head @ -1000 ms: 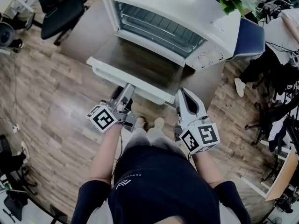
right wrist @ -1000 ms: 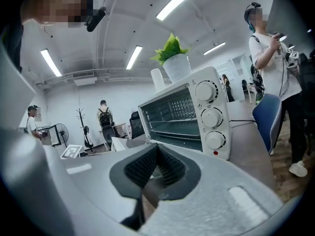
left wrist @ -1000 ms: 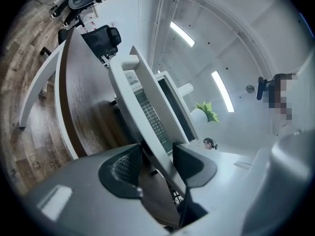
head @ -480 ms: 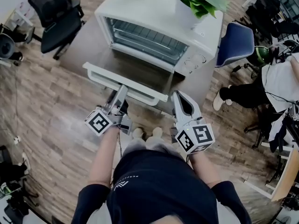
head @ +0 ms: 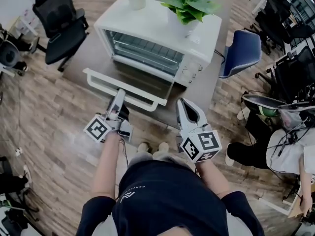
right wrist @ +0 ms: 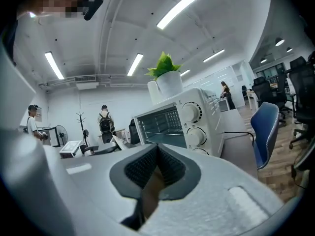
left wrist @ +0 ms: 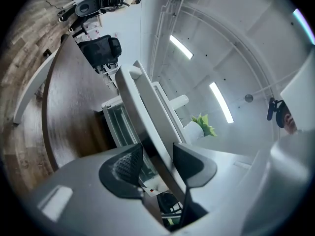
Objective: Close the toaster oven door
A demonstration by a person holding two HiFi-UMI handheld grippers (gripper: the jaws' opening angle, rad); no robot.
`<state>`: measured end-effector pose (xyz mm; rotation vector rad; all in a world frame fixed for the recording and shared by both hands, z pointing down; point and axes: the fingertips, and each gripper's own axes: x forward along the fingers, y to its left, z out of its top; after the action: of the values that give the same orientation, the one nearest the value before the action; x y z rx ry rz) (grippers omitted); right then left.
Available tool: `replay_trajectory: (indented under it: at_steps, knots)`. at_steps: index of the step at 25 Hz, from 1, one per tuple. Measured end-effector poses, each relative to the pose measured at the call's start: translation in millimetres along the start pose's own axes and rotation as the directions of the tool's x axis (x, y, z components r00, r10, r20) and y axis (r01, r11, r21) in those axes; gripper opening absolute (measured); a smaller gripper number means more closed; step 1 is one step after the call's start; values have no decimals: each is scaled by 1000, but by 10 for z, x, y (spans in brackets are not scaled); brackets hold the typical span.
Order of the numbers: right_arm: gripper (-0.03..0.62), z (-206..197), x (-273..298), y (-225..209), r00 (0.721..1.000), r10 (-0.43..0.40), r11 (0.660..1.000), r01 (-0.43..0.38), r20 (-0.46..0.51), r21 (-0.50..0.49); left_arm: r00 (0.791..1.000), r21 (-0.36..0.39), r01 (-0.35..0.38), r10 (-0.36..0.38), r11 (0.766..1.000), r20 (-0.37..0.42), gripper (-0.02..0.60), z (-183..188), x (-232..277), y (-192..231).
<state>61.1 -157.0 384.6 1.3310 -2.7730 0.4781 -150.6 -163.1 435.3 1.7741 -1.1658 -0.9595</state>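
Head view: toaster oven (head: 162, 38) sits upper centre of frame on a brown table (head: 93, 53). Its door (head: 140, 80) lies fully dropped, flat, facing the person.

Materials: glossy white box with rounded corners. The door is dark glass in a white frame, with a long white bar handle (head: 120, 90) along its near edge.

Left gripper (head: 119, 95), centre-left, is at that handle. In the left gripper view the bar runs between the jaws, which stand wide, their ribbed black rubber not visibly pressing it. Right gripper (head: 183, 103), centre-right, is just off the door's corner, jaws closed together on nothing.

Step, as I judge it: handle engaged, lift not yet begun. Next move calls for swinging the near edge up about the hinge until the door seats.
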Motion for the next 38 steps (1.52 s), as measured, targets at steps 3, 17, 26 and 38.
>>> replay_trajectory:
  at_steps: [3, 17, 26, 38]
  knots:
    - [3, 48, -24, -33, 1000, 27, 1000, -27, 8, -13, 999, 5, 22, -22, 1000, 37, 190, 50, 61, -94]
    - [3, 195, 106, -224, 999, -9, 1000, 7, 40, 28, 994, -13, 86, -85, 996, 69, 179, 208, 509, -427]
    - [3, 312, 229, -265, 994, -82, 996, 79, 76, 43, 990, -23, 138, -137, 990, 30, 176, 298, 878, -604]
    - [3, 416, 299, -356, 984, -144, 989, 140, 101, 44, 985, -39, 170, -170, 985, -3, 170, 357, 1258, -685]
